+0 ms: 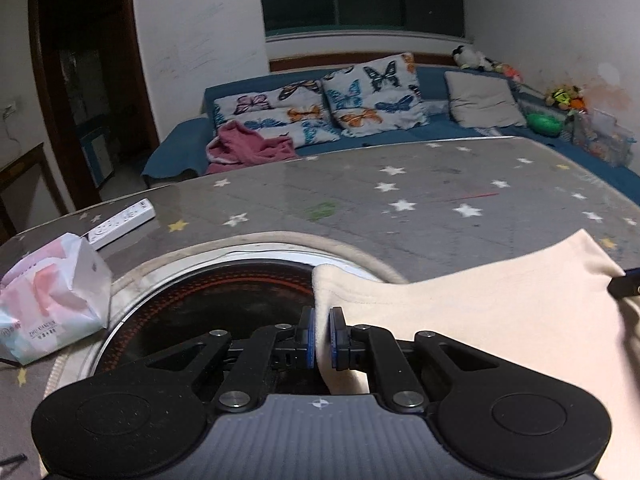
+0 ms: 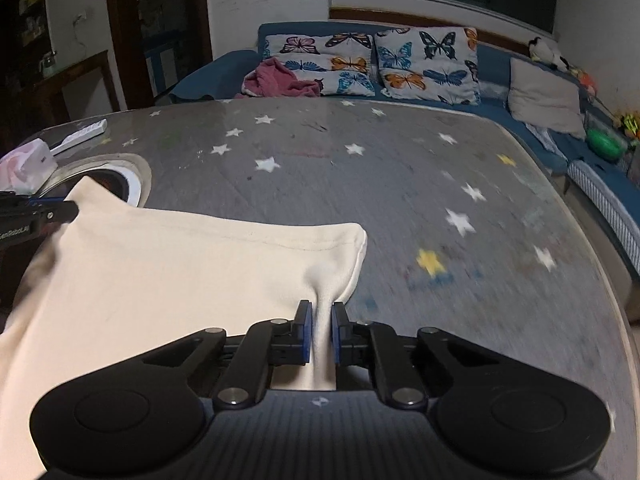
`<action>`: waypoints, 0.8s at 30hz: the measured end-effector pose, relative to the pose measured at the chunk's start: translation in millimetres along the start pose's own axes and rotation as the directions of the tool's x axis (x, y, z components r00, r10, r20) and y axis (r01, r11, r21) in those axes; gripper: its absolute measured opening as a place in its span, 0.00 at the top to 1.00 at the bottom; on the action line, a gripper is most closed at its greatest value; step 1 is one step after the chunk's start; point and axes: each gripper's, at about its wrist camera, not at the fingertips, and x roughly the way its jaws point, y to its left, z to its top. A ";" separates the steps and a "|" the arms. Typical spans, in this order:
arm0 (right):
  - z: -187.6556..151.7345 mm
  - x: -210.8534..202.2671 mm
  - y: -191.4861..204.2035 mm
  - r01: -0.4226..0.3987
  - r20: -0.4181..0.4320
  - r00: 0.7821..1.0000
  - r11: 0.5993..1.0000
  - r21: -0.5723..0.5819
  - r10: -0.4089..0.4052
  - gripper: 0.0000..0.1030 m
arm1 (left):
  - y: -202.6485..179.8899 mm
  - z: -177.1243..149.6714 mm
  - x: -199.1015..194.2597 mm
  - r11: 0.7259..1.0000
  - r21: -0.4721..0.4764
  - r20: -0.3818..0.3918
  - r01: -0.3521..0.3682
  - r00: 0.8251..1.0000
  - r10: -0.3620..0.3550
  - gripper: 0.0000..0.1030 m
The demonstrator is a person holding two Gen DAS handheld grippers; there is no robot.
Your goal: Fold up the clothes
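Fingers (image 1: 307, 334) of both grippers pinch the cream garment (image 1: 480, 300) between them.

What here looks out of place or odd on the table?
The round stove recess is partly covered: the cream garment, held by the left tool and the right tool, drapes over its rim. The star-print table cover shows smudges and marks. A tissue pack sits beside the recess.
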 end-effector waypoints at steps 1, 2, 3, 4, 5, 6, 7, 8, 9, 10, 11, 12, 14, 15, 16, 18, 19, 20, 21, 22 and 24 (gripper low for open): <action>3.9 4.9 2.3 -0.001 0.003 1.000 1.000 -0.003 0.001 0.91 | 4.4 0.6 1.5 1.000 -0.012 -0.010 0.002 1.000 -0.002 0.92; 7.6 9.3 4.3 -0.001 0.005 1.000 1.000 -0.005 0.001 0.90 | 8.8 1.1 2.9 1.000 -0.024 -0.020 0.004 1.000 -0.004 0.92; 9.9 11.6 5.4 0.000 0.005 1.000 1.000 -0.006 0.000 0.89 | 13.3 1.6 4.2 0.999 -0.036 -0.030 0.006 1.000 -0.007 0.88; 12.3 13.2 6.6 0.000 0.005 1.000 1.000 -0.010 0.000 0.88 | 17.8 2.2 5.5 0.999 -0.049 -0.040 0.008 0.999 -0.010 0.88; 13.7 12.4 7.9 0.001 0.006 1.000 1.000 -0.019 -0.001 0.86 | 22.2 2.7 6.8 0.998 -0.061 -0.050 0.009 0.999 -0.013 0.88; 14.7 10.8 9.3 0.004 0.009 1.000 1.000 -0.030 -0.003 0.84 | 26.4 2.2 2.4 0.998 -0.068 -0.046 0.004 0.999 -0.007 0.87; 14.2 6.3 11.0 0.010 0.017 1.000 0.999 -0.049 -0.009 0.84 | 30.5 1.6 -2.6 0.997 -0.074 -0.040 -0.002 0.999 -0.001 0.84; 12.8 1.1 12.6 0.015 0.025 1.000 0.998 -0.067 -0.013 0.83 | 36.0 -0.1 -9.1 0.997 -0.082 -0.037 -0.009 0.999 0.006 0.80; 10.4 -3.8 14.0 0.012 0.027 1.000 0.997 -0.078 -0.010 0.81 | 41.6 -1.8 -15.8 0.996 -0.090 -0.033 -0.017 0.999 0.014 0.77; 7.9 -8.8 15.5 0.008 0.029 1.000 0.996 -0.089 -0.006 0.79 | 47.2 -3.6 -22.4 0.995 -0.098 -0.030 -0.024 0.999 0.021 0.69; 5.0 -15.1 17.7 -0.004 0.028 1.000 0.995 -0.100 0.007 0.76 | 53.0 -8.0 -31.3 0.994 -0.106 -0.029 -0.034 0.999 0.031 0.63; 1.6 -21.7 20.0 -0.015 0.026 0.999 0.994 -0.111 0.018 0.72 | 59.0 -12.7 -40.3 0.993 -0.113 -0.027 -0.045 0.999 0.042 0.61; -10.1 -37.6 25.8 -0.030 0.028 0.999 0.989 -0.143 0.035 0.67 | 70.2 -23.0 -59.1 0.990 -0.127 -0.022 -0.059 0.998 0.057 0.59; -15.5 -45.0 28.6 -0.041 0.030 0.998 0.987 -0.155 0.046 0.64 | 74.2 -29.7 -69.0 0.989 -0.133 -0.017 -0.062 0.998 0.061 0.55; -21.1 -52.4 31.5 -0.053 0.032 0.998 0.984 -0.168 0.059 0.63 | 78.1 -36.5 -78.9 0.988 -0.140 -0.011 -0.065 0.998 0.064 0.54; -33.9 -66.3 39.1 -0.080 0.032 0.996 0.977 -0.199 0.088 0.55 | 81.5 -52.9 -99.1 0.988 -0.138 0.001 -0.069 0.998 0.070 0.54; -40.3 -72.6 43.4 -0.091 0.031 0.994 0.973 -0.213 0.100 0.53 | 82.2 -60.7 -107.8 0.988 -0.134 0.004 -0.073 0.997 0.074 0.54; -45.8 -77.0 47.3 -0.098 0.030 0.994 0.969 -0.226 0.108 0.51 | 80.8 -68.9 -117.4 0.989 -0.130 0.012 -0.069 0.997 0.071 0.54; -51.3 -81.1 51.2 -0.105 0.029 0.993 0.966 -0.238 0.115 0.50 | 76.9 -75.3 -124.3 0.991 -0.119 0.017 -0.061 0.998 0.064 0.54; -57.1 -83.9 54.9 -0.111 0.025 0.992 0.963 -0.245 0.120 0.50 | 72.8 -81.5 -131.0 0.993 -0.108 0.023 -0.054 0.998 0.056 0.54; -68.7 -89.4 62.1 -0.122 0.018 0.991 0.959 -0.258 0.131 0.50 | 61.9 -90.6 -138.2 0.996 -0.070 0.028 -0.047 0.998 0.049 0.54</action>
